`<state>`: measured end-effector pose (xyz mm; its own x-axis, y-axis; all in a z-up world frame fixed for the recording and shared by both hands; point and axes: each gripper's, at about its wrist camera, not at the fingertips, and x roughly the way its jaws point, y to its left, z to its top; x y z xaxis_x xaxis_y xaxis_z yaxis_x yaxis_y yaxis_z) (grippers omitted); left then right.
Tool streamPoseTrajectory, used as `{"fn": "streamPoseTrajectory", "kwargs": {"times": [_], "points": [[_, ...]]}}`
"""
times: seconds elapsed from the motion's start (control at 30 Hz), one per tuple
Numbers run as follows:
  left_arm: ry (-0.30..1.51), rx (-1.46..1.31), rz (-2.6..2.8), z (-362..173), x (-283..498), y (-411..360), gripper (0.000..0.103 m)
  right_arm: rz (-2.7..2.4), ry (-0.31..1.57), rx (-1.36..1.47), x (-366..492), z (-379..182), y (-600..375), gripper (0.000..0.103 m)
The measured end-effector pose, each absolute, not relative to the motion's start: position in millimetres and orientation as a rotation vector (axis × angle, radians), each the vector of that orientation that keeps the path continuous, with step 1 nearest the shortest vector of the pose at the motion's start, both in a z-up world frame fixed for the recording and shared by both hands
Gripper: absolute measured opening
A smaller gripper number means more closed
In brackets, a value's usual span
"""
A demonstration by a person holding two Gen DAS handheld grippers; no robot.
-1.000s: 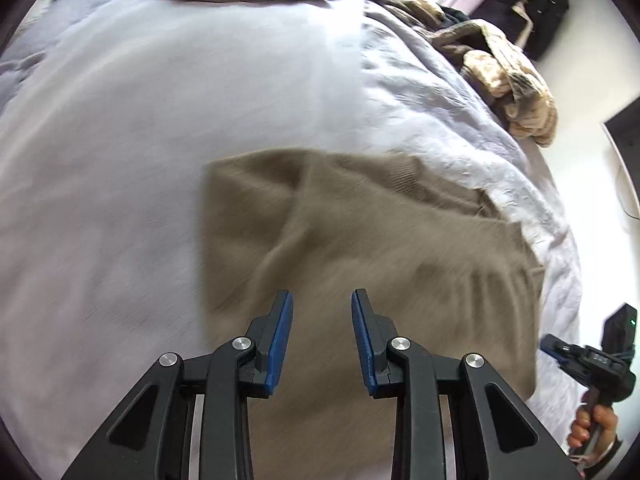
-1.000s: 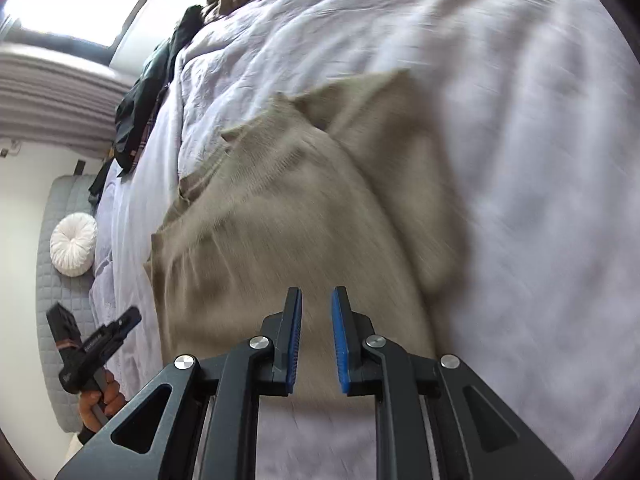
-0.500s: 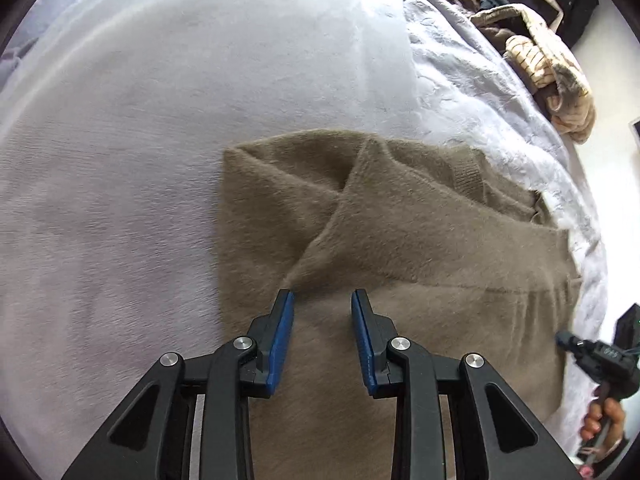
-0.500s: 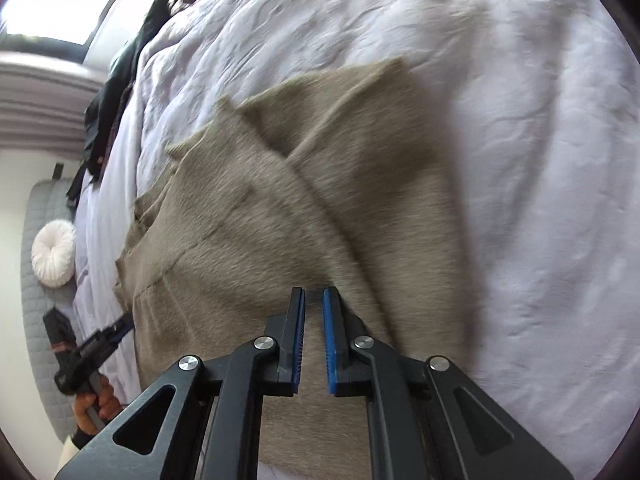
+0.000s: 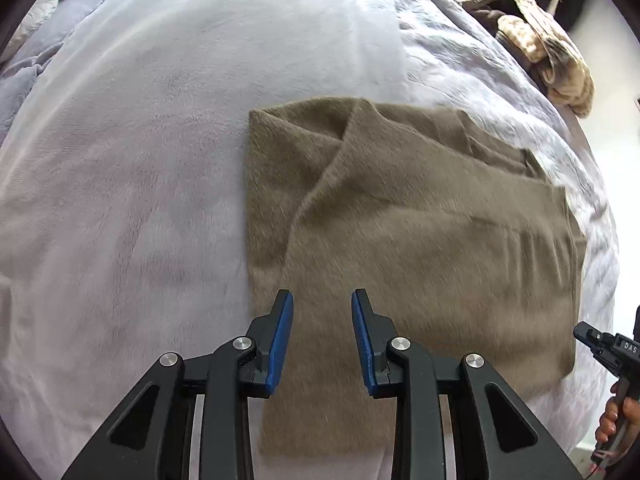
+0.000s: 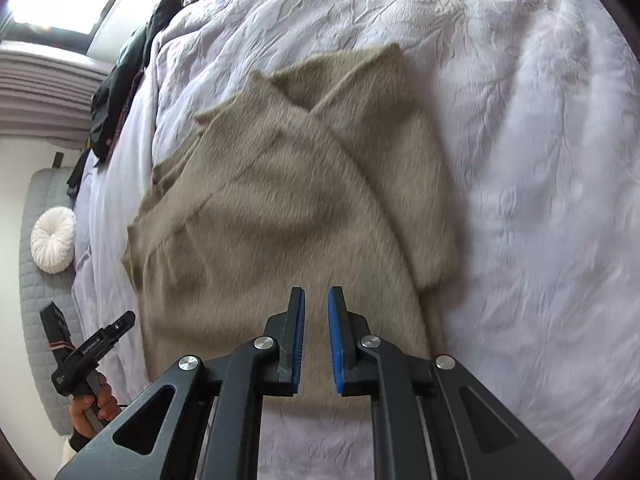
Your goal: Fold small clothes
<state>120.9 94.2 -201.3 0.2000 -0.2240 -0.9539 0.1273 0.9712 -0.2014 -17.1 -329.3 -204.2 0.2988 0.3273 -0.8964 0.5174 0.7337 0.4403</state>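
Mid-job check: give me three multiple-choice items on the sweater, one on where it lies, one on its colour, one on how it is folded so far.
1. Where does the sweater lie?
A. on the pale bedspread
B. on a wooden floor
C. inside a basket

2. What colour is the sweater?
A. navy blue
B. olive-tan
C. bright red

3. What state is the sweater in?
A. rolled into a ball
B. hanging from the tongs
C. lying flat with a flap folded over its top

Answers:
1. A, the pale bedspread surrounds it on every visible side.
2. B, the fuzzy knit looks olive-tan in both wrist views.
3. C, a diagonal fold edge crosses its upper part, and neither tongs grip it.
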Motion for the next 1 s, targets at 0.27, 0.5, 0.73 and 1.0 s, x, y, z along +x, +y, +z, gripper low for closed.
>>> {"fn": "streamPoseTrajectory", "kwargs": {"times": [0.27,0.5,0.73,1.0], "points": [[1.365,-0.045,-0.252,-191,87,89,0.032,-0.126,1.326,0.787,-39,-197,-302,0.014],[1.367,-0.027,-0.246,-184,71,89,0.032,-0.093,1.347,0.788,-52,-192,-275,0.014],[1.347,-0.017,-0.201,-178,59,96,0.103,-0.047,1.383,0.782,-61,-192,-243,0.014],[1.355,-0.032,-0.21,-176,46,109,0.103,0.014,1.427,0.754,-66,-195,-202,0.071]]}}
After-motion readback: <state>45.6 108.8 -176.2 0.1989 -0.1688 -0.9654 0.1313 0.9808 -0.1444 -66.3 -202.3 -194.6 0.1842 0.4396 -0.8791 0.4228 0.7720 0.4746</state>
